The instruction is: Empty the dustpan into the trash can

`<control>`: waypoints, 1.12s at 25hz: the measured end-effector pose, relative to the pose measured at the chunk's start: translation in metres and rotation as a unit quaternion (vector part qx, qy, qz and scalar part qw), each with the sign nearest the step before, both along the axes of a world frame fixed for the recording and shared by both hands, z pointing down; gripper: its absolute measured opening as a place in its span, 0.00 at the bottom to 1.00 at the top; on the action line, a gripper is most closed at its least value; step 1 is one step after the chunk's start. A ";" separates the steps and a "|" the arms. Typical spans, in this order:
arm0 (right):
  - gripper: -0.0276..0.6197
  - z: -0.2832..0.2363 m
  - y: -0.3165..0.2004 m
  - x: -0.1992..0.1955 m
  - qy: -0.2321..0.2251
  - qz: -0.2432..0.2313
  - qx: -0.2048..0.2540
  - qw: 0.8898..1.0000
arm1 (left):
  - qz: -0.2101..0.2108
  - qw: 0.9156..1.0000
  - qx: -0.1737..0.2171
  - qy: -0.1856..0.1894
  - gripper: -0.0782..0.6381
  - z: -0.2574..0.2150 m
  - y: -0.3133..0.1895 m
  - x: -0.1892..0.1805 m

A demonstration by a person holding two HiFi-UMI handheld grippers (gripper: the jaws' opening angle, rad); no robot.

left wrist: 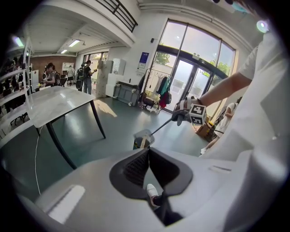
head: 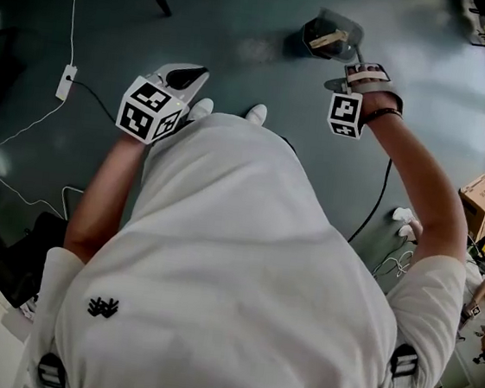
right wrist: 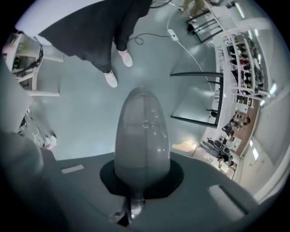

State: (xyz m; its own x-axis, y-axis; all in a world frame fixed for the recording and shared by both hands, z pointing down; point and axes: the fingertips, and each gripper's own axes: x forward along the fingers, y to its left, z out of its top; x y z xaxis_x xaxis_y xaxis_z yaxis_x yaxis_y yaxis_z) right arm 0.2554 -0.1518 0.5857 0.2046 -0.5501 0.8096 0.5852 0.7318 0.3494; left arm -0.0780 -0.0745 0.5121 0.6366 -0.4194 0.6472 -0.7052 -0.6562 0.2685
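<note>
Dustpan point(head: 328, 35) sits low ahead of you, at or just above the floor point(head: 241, 49), past your shoes point(head: 256, 112) and off to your right. Tan debris shows in its dark pan, so it reads as not yet emptied. No trash can is identifiable in any view; I judge you are carrying the load toward it.

Right gripper point(head: 360, 79): jaws clamped on the upper end of the long handle point(right wrist: 142, 136), which runs straight out from them toward the pan. Holding at the top lets the pan hang level and keeps the debris in; that is the likely reason for the grip.

Left gripper point(head: 186, 76): jaws together at the tips, nothing between them. It is held out in front of your torso, well apart from the dustpan and touching nothing. It appears idle, kept free for tipping.
</note>
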 end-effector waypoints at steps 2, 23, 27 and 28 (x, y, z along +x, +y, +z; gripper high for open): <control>0.04 0.000 0.001 0.000 0.021 -0.022 -0.004 1.000 | 0.006 1.000 0.000 0.001 0.19 0.000 0.001 -0.002; 0.04 -0.042 0.000 0.024 0.060 0.068 0.030 0.995 | 0.048 0.999 0.000 0.019 0.19 0.008 0.006 -0.026; 0.04 -0.058 0.015 0.035 0.047 0.135 0.045 0.989 | 0.074 0.997 0.003 0.021 0.19 0.007 0.006 -0.029; 0.04 -0.063 0.019 0.039 0.041 0.155 0.048 0.986 | 0.080 0.997 0.003 0.021 0.19 0.007 0.006 -0.030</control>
State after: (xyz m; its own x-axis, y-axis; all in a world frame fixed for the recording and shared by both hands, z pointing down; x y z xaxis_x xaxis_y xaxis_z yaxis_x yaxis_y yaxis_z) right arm 0.2940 -0.1324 0.5230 0.4377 -0.5244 0.7303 0.3680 0.8456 0.3867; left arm -0.1080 -0.0680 0.5187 0.7228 -0.3140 0.6157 -0.5788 -0.7618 0.2910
